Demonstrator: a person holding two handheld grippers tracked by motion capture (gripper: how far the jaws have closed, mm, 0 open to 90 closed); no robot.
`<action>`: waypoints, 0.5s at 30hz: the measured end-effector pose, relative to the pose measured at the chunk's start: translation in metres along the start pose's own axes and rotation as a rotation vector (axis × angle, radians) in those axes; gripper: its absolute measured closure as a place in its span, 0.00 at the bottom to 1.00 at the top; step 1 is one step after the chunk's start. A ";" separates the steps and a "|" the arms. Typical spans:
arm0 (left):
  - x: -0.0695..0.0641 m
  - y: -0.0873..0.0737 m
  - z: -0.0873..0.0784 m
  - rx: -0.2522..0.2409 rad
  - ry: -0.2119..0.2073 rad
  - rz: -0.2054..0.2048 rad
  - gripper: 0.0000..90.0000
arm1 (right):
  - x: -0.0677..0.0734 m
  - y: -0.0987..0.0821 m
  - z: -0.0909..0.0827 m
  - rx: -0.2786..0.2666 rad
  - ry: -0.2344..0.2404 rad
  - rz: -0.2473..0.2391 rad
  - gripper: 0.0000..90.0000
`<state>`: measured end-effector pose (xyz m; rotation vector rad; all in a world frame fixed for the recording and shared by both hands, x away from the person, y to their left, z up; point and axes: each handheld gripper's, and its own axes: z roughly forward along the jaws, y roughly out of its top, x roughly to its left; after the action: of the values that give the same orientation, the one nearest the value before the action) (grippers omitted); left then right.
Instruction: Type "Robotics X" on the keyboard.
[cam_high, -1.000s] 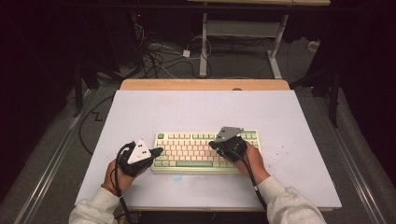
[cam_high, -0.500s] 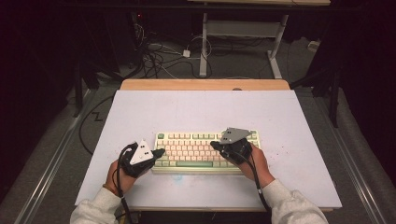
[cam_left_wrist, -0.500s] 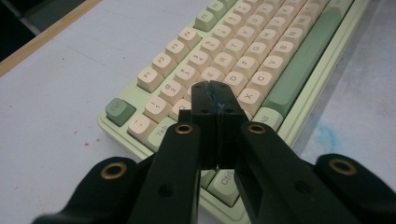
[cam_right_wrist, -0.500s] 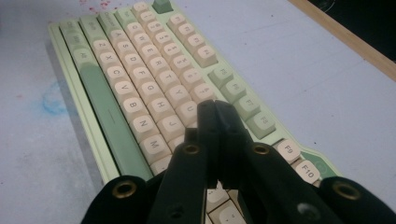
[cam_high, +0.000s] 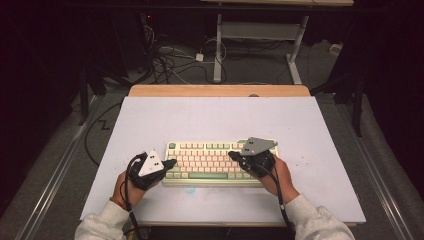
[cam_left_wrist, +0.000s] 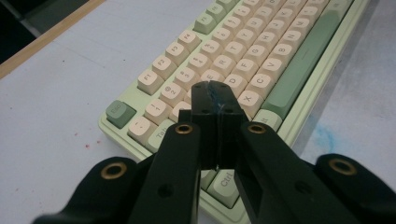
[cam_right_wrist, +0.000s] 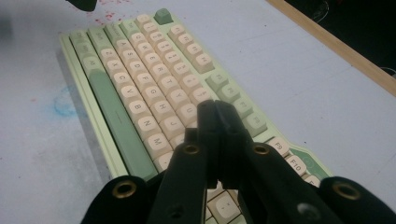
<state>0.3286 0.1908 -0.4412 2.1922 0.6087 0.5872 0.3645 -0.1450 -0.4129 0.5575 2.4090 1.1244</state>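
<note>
A pale green keyboard (cam_high: 210, 161) with cream and green keys lies near the front of the white table top (cam_high: 220, 120). My left gripper (cam_high: 171, 163) hovers at the keyboard's left end, jaws shut with nothing between them. In the left gripper view its tips (cam_left_wrist: 214, 89) hang over the left-hand letter keys of the keyboard (cam_left_wrist: 261, 51). My right gripper (cam_high: 233, 155) is over the keyboard's right half, shut and empty too. In the right gripper view its tips (cam_right_wrist: 214, 106) sit above the middle keys of the keyboard (cam_right_wrist: 140, 79).
A wooden strip (cam_high: 220, 90) runs along the table's far edge. Behind it on the floor lie tangled cables (cam_high: 170, 55) and a white stand's legs (cam_high: 260, 50). A faint blue smudge (cam_right_wrist: 63, 105) marks the table in front of the keyboard. The person's sleeves (cam_high: 315, 222) enter at the bottom.
My right gripper has shifted a little to the right and up over the keyboard. The left gripper has stayed where it was.
</note>
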 end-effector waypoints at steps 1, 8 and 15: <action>0.000 0.000 0.000 -0.001 -0.001 0.000 0.97 | 0.000 0.000 -0.001 -0.001 0.000 -0.001 1.00; -0.002 0.002 0.001 -0.008 -0.010 0.001 0.97 | 0.001 -0.001 -0.008 -0.012 0.002 -0.001 1.00; -0.005 0.007 0.002 -0.018 -0.027 0.002 0.97 | 0.001 -0.004 -0.014 -0.020 -0.003 0.002 1.00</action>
<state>0.3280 0.1824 -0.4380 2.1803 0.5846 0.5610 0.3559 -0.1556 -0.4082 0.5547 2.3922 1.1462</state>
